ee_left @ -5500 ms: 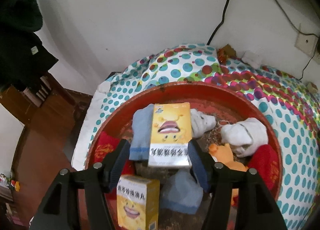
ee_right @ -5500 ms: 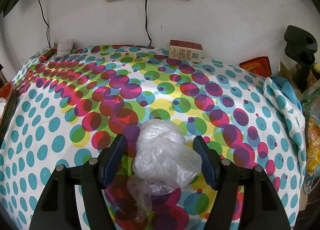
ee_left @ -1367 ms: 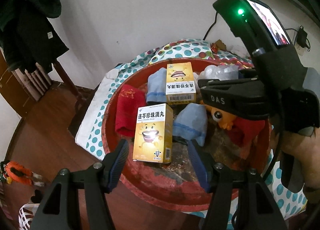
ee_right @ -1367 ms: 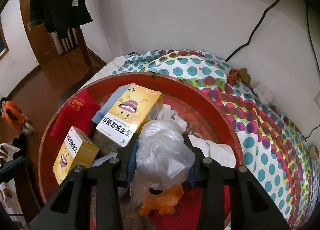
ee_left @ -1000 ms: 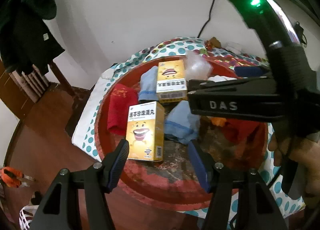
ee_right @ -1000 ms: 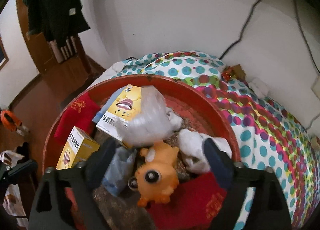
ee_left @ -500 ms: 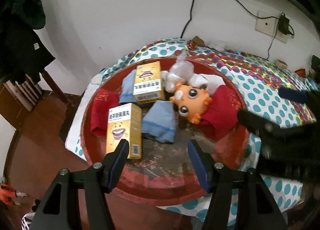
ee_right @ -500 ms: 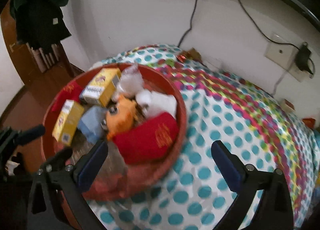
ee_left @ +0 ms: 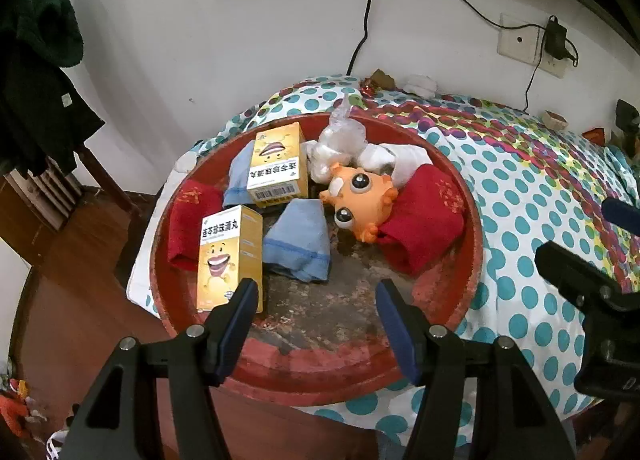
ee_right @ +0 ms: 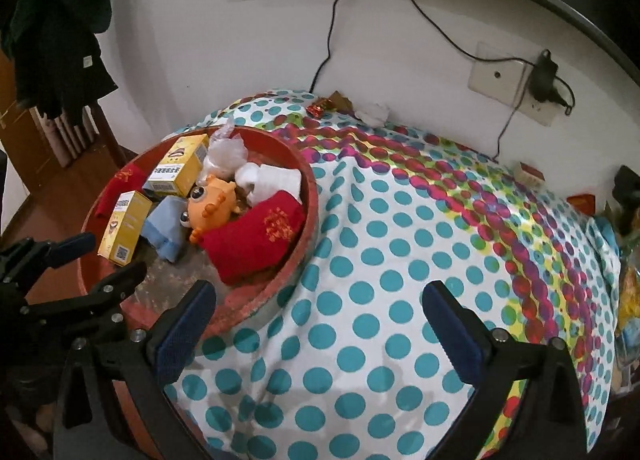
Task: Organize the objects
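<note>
Red basin (ee_right: 308,196) at the bench's left end. Plastic bag (ee_right: 224,152), earlier clamped in the right hand-held gripper (ee_right: 316,324), now lies inside at the far rim (released). That gripper spread wide, empty; left hand-held gripper (ee_left: 316,300) also apart, empty.

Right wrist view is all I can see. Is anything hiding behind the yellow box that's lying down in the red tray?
Observer: Yes. The left wrist view shows a second light blue cloth lying against the lying yellow box, on the side toward the left red cloth.
Operator: Is the other grabber holding something?
Observer: No. The left gripper is open and empty, with only the bare floor of the red tray between its fingers.
Operator: What's on the front of the box that stands up?
Observer: The standing yellow box has a smiling cartoon face under its printed title.
</note>
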{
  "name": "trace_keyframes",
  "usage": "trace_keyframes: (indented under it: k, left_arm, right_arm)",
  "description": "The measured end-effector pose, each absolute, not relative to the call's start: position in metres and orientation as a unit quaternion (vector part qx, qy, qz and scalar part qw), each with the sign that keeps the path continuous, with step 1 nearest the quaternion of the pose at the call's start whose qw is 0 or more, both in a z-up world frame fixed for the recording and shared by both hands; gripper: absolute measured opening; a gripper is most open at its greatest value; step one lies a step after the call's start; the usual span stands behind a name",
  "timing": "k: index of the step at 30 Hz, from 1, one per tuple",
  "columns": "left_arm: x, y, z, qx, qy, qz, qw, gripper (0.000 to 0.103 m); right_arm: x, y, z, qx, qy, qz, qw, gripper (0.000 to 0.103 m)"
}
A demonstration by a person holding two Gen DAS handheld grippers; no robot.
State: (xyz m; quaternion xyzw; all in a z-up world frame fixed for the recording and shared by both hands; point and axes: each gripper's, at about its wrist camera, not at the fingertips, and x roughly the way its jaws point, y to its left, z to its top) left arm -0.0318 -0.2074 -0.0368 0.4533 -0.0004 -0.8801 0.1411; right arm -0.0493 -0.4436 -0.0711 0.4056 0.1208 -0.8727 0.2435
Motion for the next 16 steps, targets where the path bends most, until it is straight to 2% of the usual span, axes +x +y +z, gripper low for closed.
trace_keyframes:
  k: [16]
  left_arm:
    - [-0.033,-0.195,-0.04,0.451,-0.001,-0.885,0.114,0.063]
  right_arm:
    - [-0.05,-0.429,-0.083,0.42,0.125,-0.87,0.226,0.103]
